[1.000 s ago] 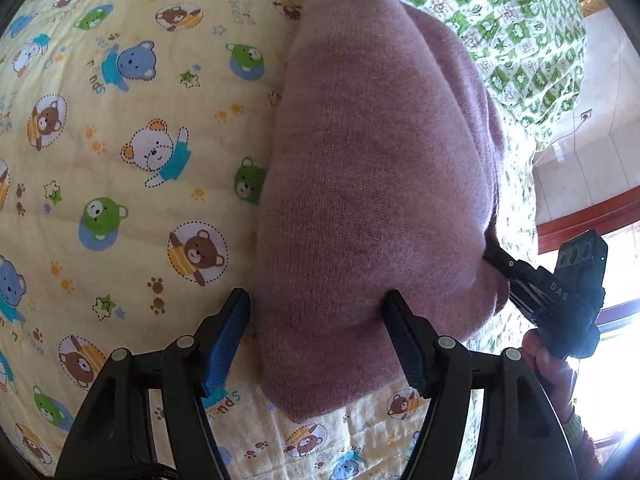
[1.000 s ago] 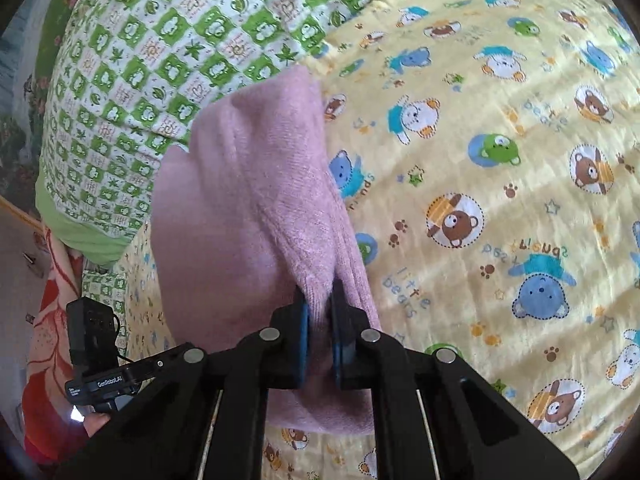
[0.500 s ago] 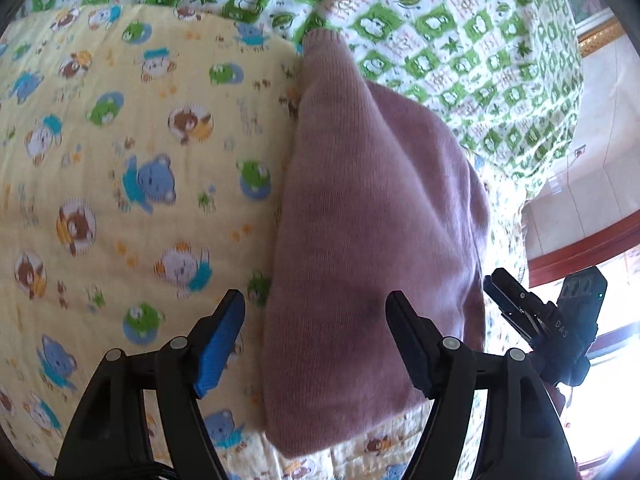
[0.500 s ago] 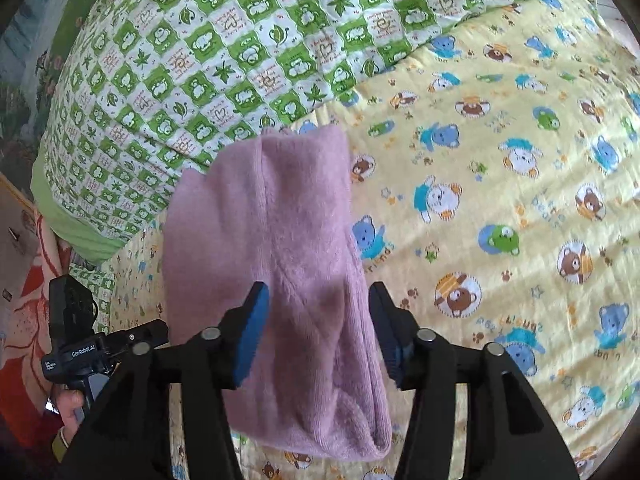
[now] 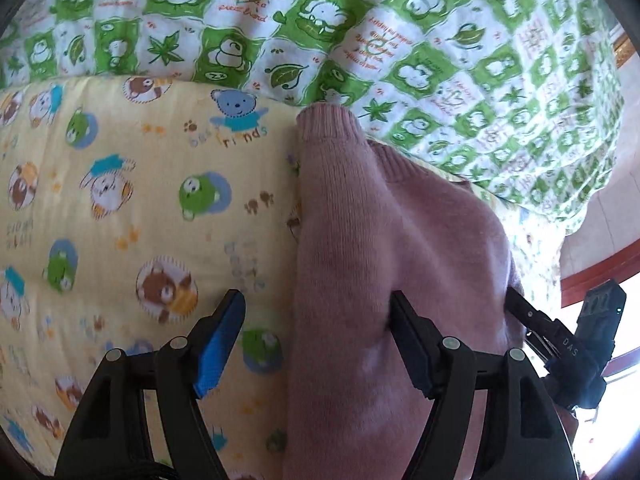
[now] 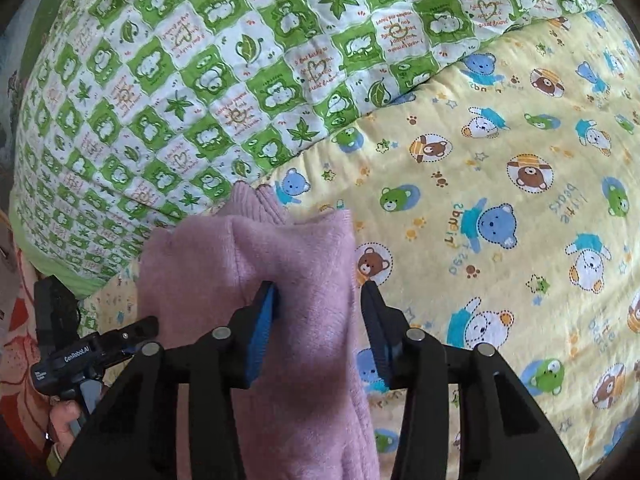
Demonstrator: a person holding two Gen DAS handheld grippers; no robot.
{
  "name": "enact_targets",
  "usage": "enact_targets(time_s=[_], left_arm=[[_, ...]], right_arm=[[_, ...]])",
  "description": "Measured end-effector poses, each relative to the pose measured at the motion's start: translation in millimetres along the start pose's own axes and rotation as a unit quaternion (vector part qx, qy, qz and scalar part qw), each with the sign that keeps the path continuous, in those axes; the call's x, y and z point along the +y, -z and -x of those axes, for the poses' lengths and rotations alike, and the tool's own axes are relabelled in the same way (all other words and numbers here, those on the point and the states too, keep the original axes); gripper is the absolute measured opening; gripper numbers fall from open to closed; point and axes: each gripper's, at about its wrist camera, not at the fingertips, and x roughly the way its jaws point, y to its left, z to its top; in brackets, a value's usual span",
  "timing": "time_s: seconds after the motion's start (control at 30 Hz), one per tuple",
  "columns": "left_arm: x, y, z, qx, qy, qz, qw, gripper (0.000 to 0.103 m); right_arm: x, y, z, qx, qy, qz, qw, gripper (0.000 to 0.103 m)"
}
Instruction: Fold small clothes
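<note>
Bright daylight throughout, strongest from the blown-out window glare (image 5: 612, 432) at lower right of the left wrist view. Soft shadow on the pink knit (image 6: 288, 368) under the right tool (image 6: 318, 300); slight motion blur on the yellow bear-print bedding (image 5: 100, 280) toward lower left. Heavy fisheye bending, dark vignette in the corners, checks of the green quilt (image 6: 168, 92) stretched near the rim.

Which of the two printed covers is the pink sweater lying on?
The pink sweater lies on the yellow cover with cartoon bears. The green-and-white checked cover is bunched up just beyond the sweater's ribbed end.
</note>
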Motion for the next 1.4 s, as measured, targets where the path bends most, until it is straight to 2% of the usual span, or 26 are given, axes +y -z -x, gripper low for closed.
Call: enact_targets(time_s=[0.17, 0.27, 0.33, 0.37, 0.43, 0.47, 0.53, 0.7, 0.83, 0.9, 0.97, 1.0, 1.03, 1.07, 1.13, 1.2, 1.4], left_arm=[[-8, -9, -10, -0.002, -0.027, -0.024, 0.9993, 0.075], [-4, -7, -1, -0.001, -0.006, -0.015, 0.9999, 0.074], [2, 4, 9, 0.005, 0.018, 0.000, 0.9998, 0.074], [4, 10, 12, 0.009, 0.030, 0.008, 0.9995, 0.074], [5, 20, 18, 0.010, 0.043, 0.020, 0.9988, 0.079], [9, 29, 22, 0.011, 0.053, 0.030, 0.9981, 0.083], [10, 42, 24, 0.021, 0.070, 0.041, 0.9965, 0.083], [6, 77, 12, 0.053, 0.098, 0.058, 0.9921, 0.085], [-1, 80, -4, 0.059, 0.104, 0.065, 0.9907, 0.089], [-7, 77, -12, 0.059, 0.111, 0.060, 0.9902, 0.085], [-15, 75, -20, 0.060, 0.126, 0.054, 0.9888, 0.063], [-11, 74, -20, 0.058, 0.123, 0.051, 0.9895, 0.061], [-13, 73, -21, 0.056, 0.122, 0.049, 0.9897, 0.054], [-15, 74, -18, 0.052, 0.128, 0.045, 0.9894, 0.048], [-18, 76, -10, 0.041, 0.135, 0.037, 0.9893, 0.042], [-23, 77, -1, 0.034, 0.138, 0.031, 0.9893, 0.041], [-19, 92, 52, -0.004, 0.125, 0.019, 0.9919, 0.040]], right_arm=[[-5, -6, -15, 0.002, 0.019, 0.003, 1.000, 0.041], [-6, -8, -10, 0.001, 0.006, -0.004, 1.000, 0.041], [-9, -6, -1, 0.001, -0.023, -0.020, 1.000, 0.042], [-10, -4, 5, 0.001, -0.033, -0.023, 0.999, 0.046], [-10, 3, 16, 0.001, -0.046, -0.019, 0.999, 0.062], [-10, 7, 20, 0.000, -0.054, -0.015, 0.998, 0.064], [-10, 18, 26, 0.008, -0.069, -0.010, 0.998, 0.070], [-13, 44, 18, 0.045, -0.087, -0.005, 0.995, 0.070], [-21, 51, 0, 0.070, -0.095, -0.027, 0.993, 0.070], [-21, 53, -8, 0.082, -0.106, -0.033, 0.990, 0.070], [-19, 55, -13, 0.092, -0.120, -0.030, 0.988, 0.070], [-17, 56, -16, 0.098, -0.123, -0.028, 0.987, 0.064], [-14, 57, -18, 0.103, -0.122, -0.026, 0.987, 0.051], [-13, 58, -19, 0.107, -0.121, -0.026, 0.986, 0.048], [-8, 59, -14, 0.102, -0.124, -0.021, 0.987, 0.039], [0, 60, -5, 0.093, -0.129, -0.013, 0.987, 0.036], [36, 70, 19, 0.074, -0.163, -0.005, 0.984, 0.033]])
